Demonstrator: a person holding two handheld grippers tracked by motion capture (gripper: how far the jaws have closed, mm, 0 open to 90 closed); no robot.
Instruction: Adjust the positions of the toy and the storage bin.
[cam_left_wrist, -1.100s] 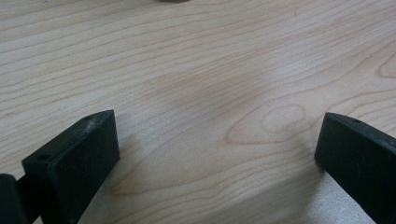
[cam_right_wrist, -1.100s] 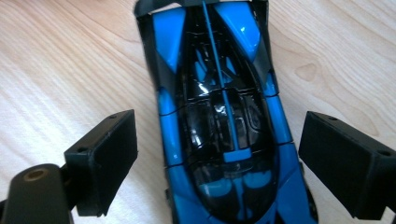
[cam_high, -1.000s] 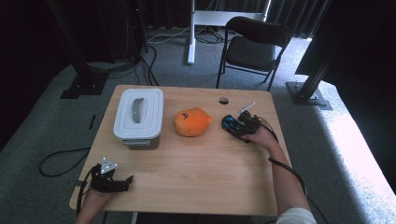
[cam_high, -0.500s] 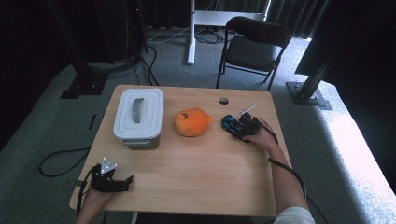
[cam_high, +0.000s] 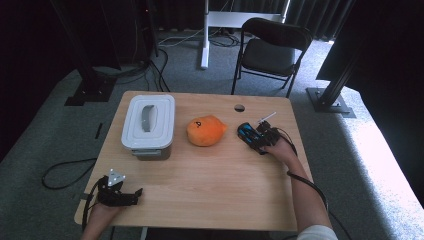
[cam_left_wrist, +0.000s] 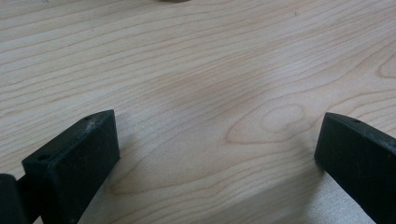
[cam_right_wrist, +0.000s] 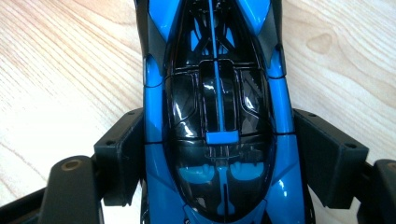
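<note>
**Grip on toy car forming: slip and collision risks noted**

The right gripper sits at the 3 o'clock side of the table, with the blue and black toy car lengthwise between its jaws. In the right gripper view, both pads meet the car's flanks. The jaws have just been closing on it, so I judge the grip to be taken but not proven firm.

The left gripper rests at about 7 o'clock, jaws spread wide over bare wood, holding nothing.

Findings on risk:

1. The car body is glossy and tapers along its length. The flat pads bear on curved sides, so the car may squirt forward or back under pressure, or pivot nose-down when raised.
2. The car stands on wheels. Any sideways push before the grip is secure may roll it off line.
3. The orange plush toy lies near the table's centre, just beyond the car toward 9 o'clock. A low carry in that direction could knock it.
4. The white lidded container stands at about 10 o'clock with its lid on. If the car is meant for it, the lid must come off first, and the left gripper is well apart from it.
5. A cable trails from the right gripper across the table's 3 o'clock edge and may snag.
</note>
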